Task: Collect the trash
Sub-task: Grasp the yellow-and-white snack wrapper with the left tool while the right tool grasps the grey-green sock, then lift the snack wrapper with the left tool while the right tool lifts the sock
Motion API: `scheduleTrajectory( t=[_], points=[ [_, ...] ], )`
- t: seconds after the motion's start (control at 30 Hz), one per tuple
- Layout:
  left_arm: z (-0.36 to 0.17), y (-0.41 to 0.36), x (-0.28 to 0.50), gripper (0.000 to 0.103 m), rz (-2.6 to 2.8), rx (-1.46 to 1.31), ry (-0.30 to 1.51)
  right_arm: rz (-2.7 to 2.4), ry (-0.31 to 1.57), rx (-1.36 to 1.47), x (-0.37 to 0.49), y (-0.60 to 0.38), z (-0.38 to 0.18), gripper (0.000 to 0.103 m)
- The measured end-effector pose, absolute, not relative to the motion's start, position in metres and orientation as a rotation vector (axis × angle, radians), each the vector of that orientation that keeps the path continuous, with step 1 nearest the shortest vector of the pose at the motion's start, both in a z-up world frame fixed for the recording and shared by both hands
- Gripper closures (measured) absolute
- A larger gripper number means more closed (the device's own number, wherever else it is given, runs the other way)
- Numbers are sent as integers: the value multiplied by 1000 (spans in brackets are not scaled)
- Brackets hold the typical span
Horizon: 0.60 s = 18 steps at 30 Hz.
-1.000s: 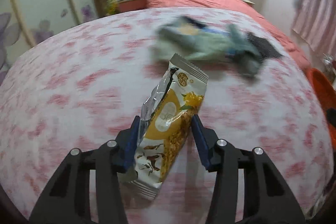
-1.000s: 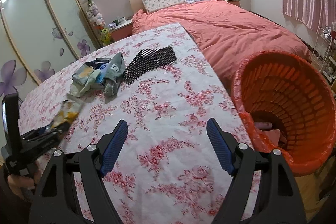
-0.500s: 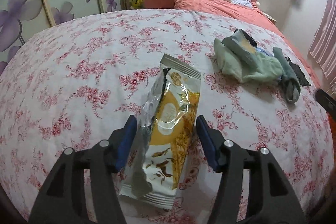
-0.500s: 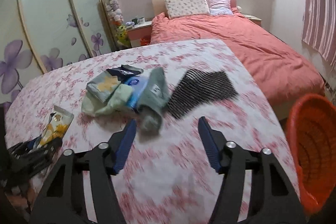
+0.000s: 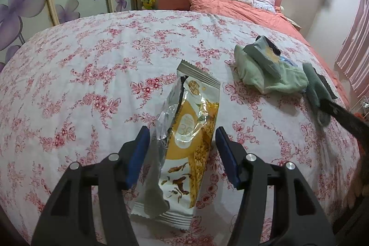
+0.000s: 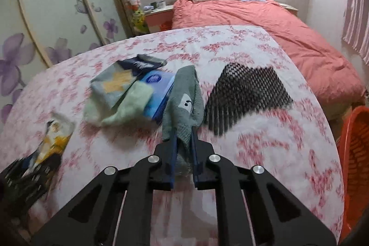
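A yellow and white snack wrapper (image 5: 191,137) lies on the floral tablecloth (image 5: 80,84), torn open along its silver side. My left gripper (image 5: 182,133) straddles it, open, with a blue pad close to each edge. The same wrapper (image 6: 57,137) shows blurred at the lower left of the right wrist view. My right gripper (image 6: 184,137) is shut on the near end of a grey sock (image 6: 184,93), which trails away across the cloth. In the left wrist view the grey sock (image 5: 316,87) lies at the right, with a dark finger (image 5: 341,114) of the right gripper on it.
A pale green sock (image 6: 124,107), a patterned sock and a blue packet (image 6: 159,89) are heaped left of the grey sock. A black mesh mat (image 6: 246,96) lies to its right. An orange basket (image 6: 355,165) stands off the table's right edge, with a bed (image 6: 276,22) behind it.
My right gripper swung from the basket side to the sock heap and closed on the grey sock. My left jaws spread a little around the wrapper.
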<state>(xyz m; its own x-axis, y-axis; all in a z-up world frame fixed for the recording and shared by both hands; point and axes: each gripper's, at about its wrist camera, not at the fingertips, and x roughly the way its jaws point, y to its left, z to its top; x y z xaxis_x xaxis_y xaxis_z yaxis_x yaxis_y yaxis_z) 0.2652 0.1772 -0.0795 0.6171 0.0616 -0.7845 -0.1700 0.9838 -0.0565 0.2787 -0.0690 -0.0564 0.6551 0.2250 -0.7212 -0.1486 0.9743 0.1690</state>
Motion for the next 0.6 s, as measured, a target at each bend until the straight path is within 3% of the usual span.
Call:
scheduleTrajectory(
  t=[0.27,0.3,0.37,0.4,0.43,0.6],
  points=[
    [-79,179,265,46,131,-135,895,257,914,163,226,-105,-57,91],
    [-79,178,265,46,133,-131,896,260,921,185,225,-110,-58,89],
    [-79,177,265,46,135,-127,897,256,919,223,226,-114,-58,69],
    [-79,177,265,46,135,-126,898,240,903,230,227,-114,-57,54],
    [-79,177,265,46,134,-128,897,230,894,229,228,-112,-56,46],
    [-79,177,265,46,133,-131,896,208,877,188,241,-96,-57,45]
  ],
)
